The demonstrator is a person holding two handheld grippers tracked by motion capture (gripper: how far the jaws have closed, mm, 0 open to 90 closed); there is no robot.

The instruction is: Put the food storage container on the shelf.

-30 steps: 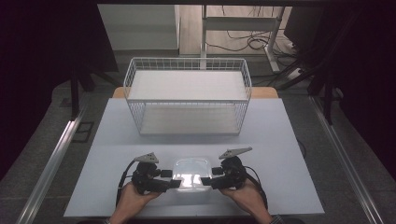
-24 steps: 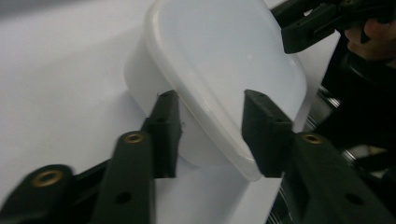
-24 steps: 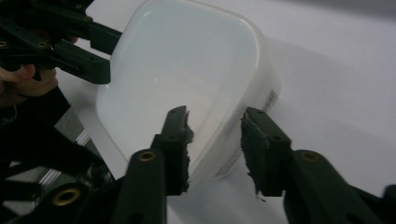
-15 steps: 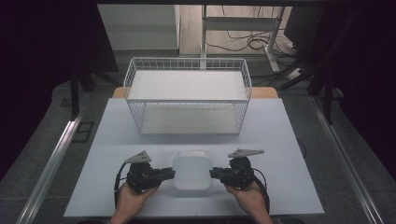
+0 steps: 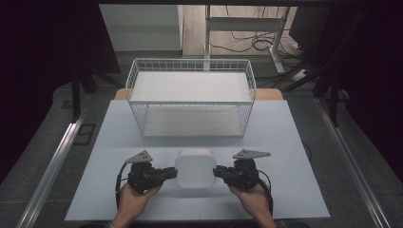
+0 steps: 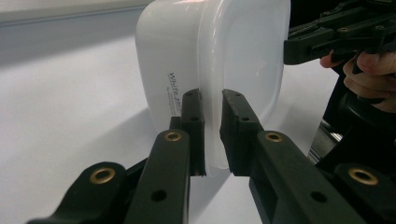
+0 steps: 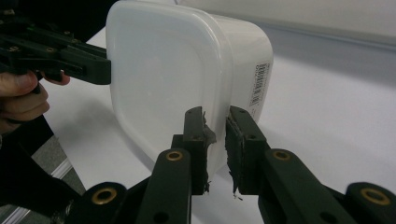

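Over the white bench [image 5: 285, 142], both tools still pinch the plastic container [image 5: 194, 168]: left tool [image 5: 170, 173], right tool [image 5: 219, 172], now tipped up.

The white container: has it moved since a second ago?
Yes. The white container, gripped by the left tool and right tool, has come up toward the wire basket, tipped on edge.

I see a milky white, translucent container [image 5: 194, 168] with black lettering on one side and a black barcode label on another. My two grippers [image 5: 170, 173] [image 5: 219, 172] are black with brass-coloured rivets. At twelve o'clock stands a white wire-grid basket [image 5: 191, 102]. The table [image 5: 285, 142] is pale bluish white.
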